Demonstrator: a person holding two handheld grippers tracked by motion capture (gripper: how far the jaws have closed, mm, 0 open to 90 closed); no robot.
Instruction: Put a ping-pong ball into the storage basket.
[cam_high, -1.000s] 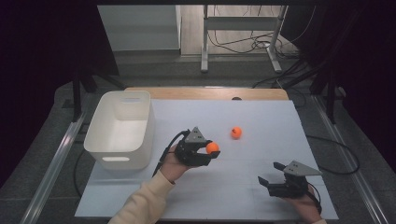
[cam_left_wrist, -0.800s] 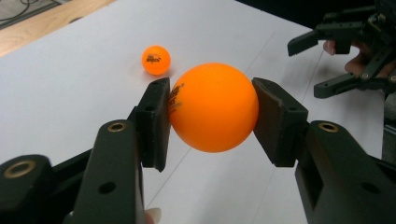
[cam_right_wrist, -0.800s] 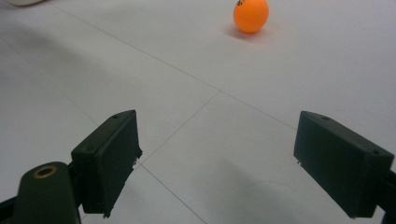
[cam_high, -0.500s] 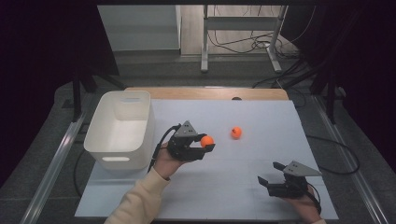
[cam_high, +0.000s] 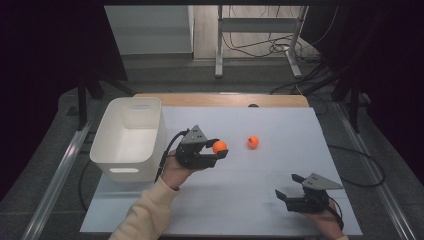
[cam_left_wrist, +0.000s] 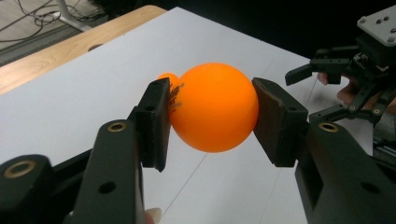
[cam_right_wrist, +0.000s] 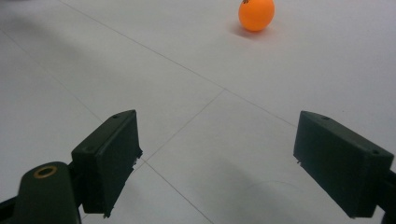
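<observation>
My left gripper is shut on an orange ball, holding it off the white table mat just right of the white bin. In the left gripper view both pads press the sides of that ball, with my left gripper closed around it. A second orange ball lies on the mat a little to the right, and its edge peeks out behind the left pad as a sliver. My right gripper rests open near the front right, empty. From the right gripper the loose ball lies far ahead.
The white bin stands at the mat's left edge, and its visible inside holds nothing. A wooden strip borders the back of the mat. Black cables trail from both grippers. The other hand's gripper shows at the right of the left gripper view.
My left gripper has lifted the orange ball and carried it slightly left, toward the bin. The right gripper and the loose ball have stayed put.
</observation>
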